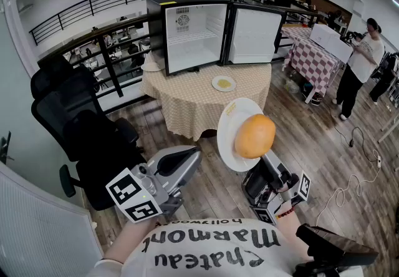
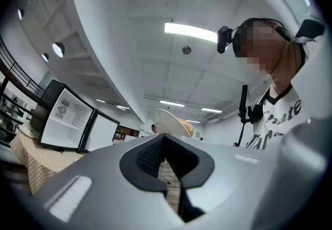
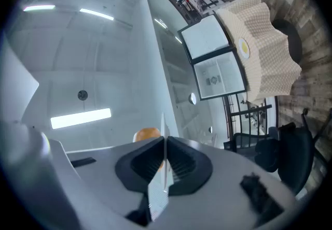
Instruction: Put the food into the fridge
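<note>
My right gripper is shut on the rim of a white plate, which it holds tilted above the wooden floor. An orange-brown bun rests on the plate. My left gripper is shut and holds nothing, low at the left. Ahead, a small black fridge stands with its door open on a round table with a beige cloth. A second plate of food lies on the cloth before the fridge.
A black office chair stands at my left beside a black railing. At the right are a table with a checked cloth, a standing person and a cable on the floor.
</note>
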Motion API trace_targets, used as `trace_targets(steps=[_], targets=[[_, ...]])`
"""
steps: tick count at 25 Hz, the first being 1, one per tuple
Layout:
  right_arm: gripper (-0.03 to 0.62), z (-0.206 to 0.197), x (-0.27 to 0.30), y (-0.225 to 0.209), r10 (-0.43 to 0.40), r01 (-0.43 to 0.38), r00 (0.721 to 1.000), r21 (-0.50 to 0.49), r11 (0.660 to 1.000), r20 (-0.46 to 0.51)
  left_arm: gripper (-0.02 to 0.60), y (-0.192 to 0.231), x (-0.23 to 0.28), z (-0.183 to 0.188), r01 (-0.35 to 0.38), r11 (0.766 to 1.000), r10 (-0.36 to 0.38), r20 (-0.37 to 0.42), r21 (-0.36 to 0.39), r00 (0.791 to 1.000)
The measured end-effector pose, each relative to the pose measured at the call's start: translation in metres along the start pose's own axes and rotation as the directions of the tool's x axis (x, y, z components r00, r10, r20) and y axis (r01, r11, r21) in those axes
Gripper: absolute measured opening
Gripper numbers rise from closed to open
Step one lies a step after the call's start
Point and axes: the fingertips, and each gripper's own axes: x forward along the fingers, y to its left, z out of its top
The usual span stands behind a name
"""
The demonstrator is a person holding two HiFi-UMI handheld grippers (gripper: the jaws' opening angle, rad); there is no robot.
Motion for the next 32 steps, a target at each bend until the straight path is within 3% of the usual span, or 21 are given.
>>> trace_targets(steps=[11, 18, 25, 32], targets=[[0.028, -0.032, 0.004, -0.018, 0.032, -0.035, 0.998, 0.051, 0.998, 0.057, 0.008, 0.004, -0.032, 0.009, 0.021, 1.0, -0.02, -0.03, 0.007, 0.999], [0.026, -0.039, 0.005, -0.049, -0.012, 0.002, 0.996, 0.119, 0.993, 0.085, 0.008, 0.015, -0.041, -0.002, 0.035, 0.999, -0.036, -0.044, -0.024, 0.998], [0.026, 0.0, 0.034, -0.081, -0.029, 0.022, 0.997, 0.11, 0.994, 0.065, 0.008, 0.064, -0.023, -0.009, 0.008, 1.0, -0.009, -0.04, -0.012, 0.999], [0.026, 0.081, 0.098, -0.117, -0.017, 0.013, 0.999, 0.124, 0.992, 0.027, 0.008, 0.151, 0.03, 0.004, -0.044, 0.999, 0.044, -0.006, 0.019, 0.999]])
